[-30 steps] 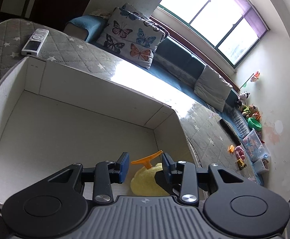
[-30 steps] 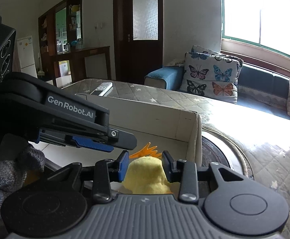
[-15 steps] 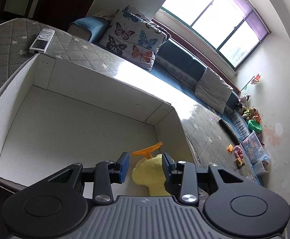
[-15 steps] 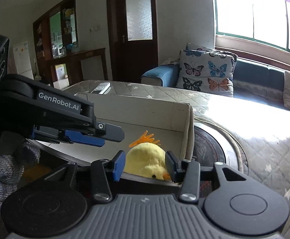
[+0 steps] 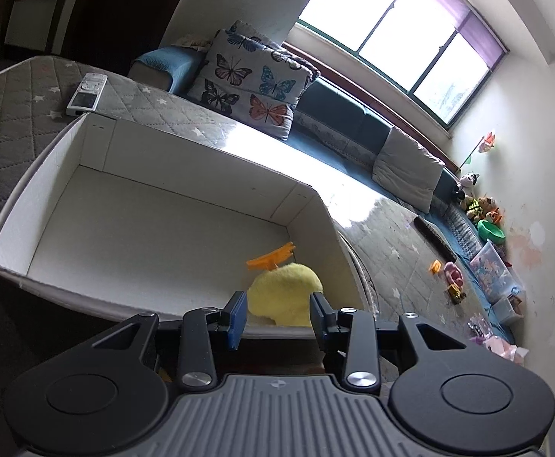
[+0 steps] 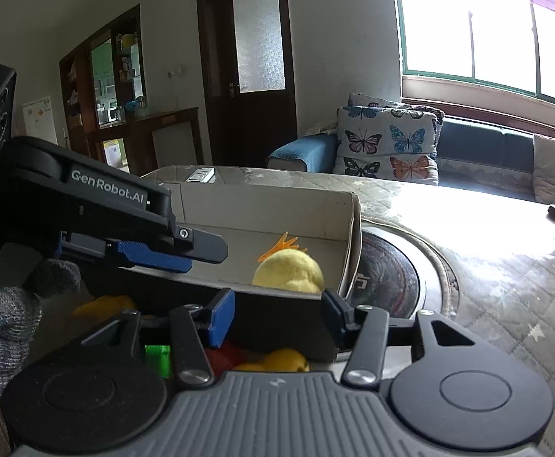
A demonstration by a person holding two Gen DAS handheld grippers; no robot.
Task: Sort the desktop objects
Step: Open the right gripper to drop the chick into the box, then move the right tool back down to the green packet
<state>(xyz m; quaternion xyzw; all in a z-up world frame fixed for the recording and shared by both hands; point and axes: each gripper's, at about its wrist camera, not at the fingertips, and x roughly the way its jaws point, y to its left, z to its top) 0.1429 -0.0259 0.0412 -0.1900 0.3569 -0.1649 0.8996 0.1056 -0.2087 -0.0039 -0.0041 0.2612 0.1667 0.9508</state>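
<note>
From the left wrist view, the yellow plush toy (image 5: 283, 297) lay inside the white cardboard box (image 5: 186, 175), in its near right corner against the side wall. It was a rounded, fuzzy lump of pale yellow with a flat orange crest (image 5: 271, 258) sticking out above it. The left gripper (image 5: 278, 314) stood just short of the box's near wall, its blue-padded fingers (image 5: 237, 314) apart with nothing pressed between them; the toy showed in the gap but lay beyond the pads. A white remote (image 5: 87, 93) rested on the grey star-quilted table cover (image 5: 18, 114) behind the box.

From the right wrist view, the same toy (image 6: 289, 272) sat in the box (image 6: 270, 209), its orange crest fanned upward. The right gripper (image 6: 278, 316) had its jaws parted and just been opening, the pads clear of the toy, which lay beyond the box's near edge. The left gripper (image 6: 155, 257) reached in from the left, held by a grey knitted glove (image 6: 7, 323).
</note>
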